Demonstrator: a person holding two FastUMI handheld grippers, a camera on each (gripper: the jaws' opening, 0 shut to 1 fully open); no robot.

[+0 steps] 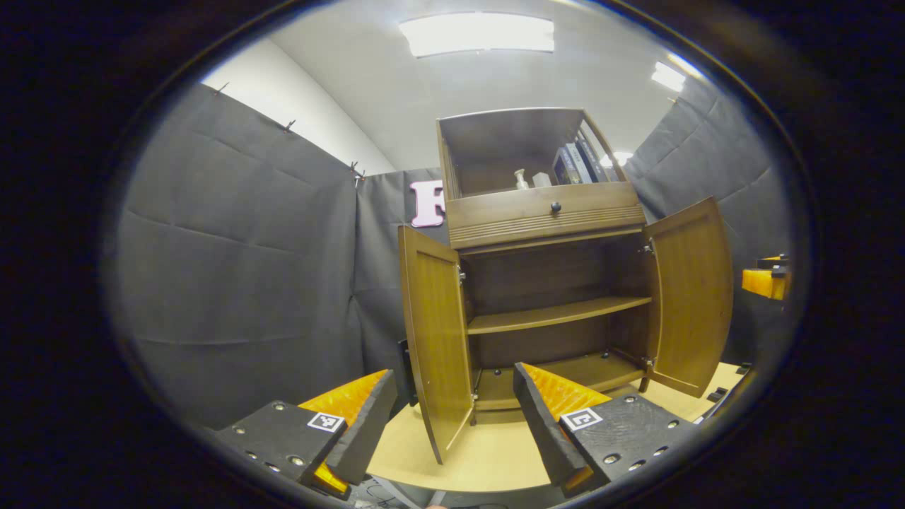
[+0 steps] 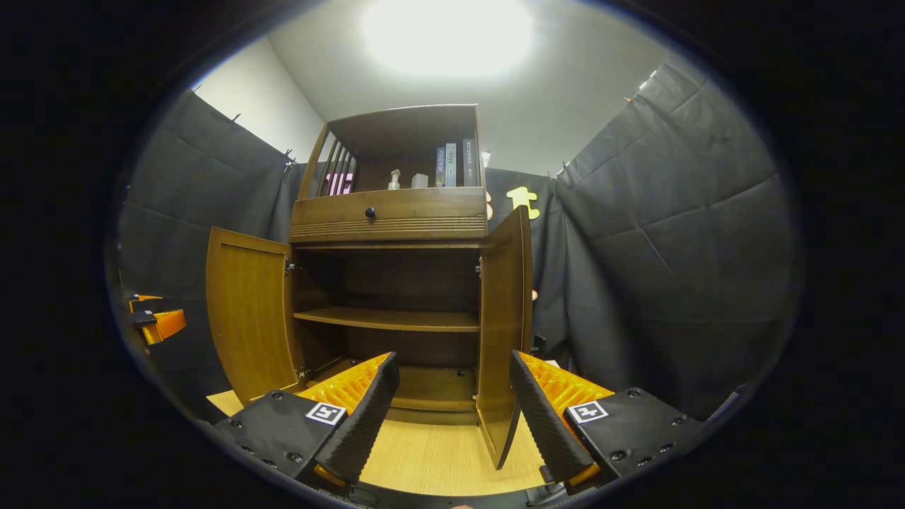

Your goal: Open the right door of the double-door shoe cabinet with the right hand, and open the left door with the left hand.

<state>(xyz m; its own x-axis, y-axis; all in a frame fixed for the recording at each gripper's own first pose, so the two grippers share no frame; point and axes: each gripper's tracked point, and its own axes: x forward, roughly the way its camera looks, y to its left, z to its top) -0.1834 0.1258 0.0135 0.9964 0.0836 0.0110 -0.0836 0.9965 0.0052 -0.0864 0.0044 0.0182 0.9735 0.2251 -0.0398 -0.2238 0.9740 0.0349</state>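
Note:
The wooden shoe cabinet (image 1: 548, 212) (image 2: 389, 212) stands with both doors swung out, baring an inner shelf (image 1: 558, 313) (image 2: 387, 319). In the left gripper view, the left door (image 1: 435, 339) stands edge-on between the wide-apart fingers of my left gripper (image 1: 454, 375), which is open and holds nothing. The right door (image 1: 693, 297) hangs open at the far side. In the right gripper view, the right door (image 2: 503, 332) stands edge-on just inside the right-hand finger of my open right gripper (image 2: 452, 360). The left door (image 2: 247, 318) is open beyond.
The cabinet rests on a light wooden board (image 1: 495, 459) (image 2: 438, 452). A drawer with a dark knob (image 1: 556, 207) (image 2: 370, 212) sits above the doors, with books (image 1: 576, 162) (image 2: 452, 164) on top. Each view catches the other gripper at its edge (image 1: 767, 279) (image 2: 155, 318). Black cloth walls stand close around.

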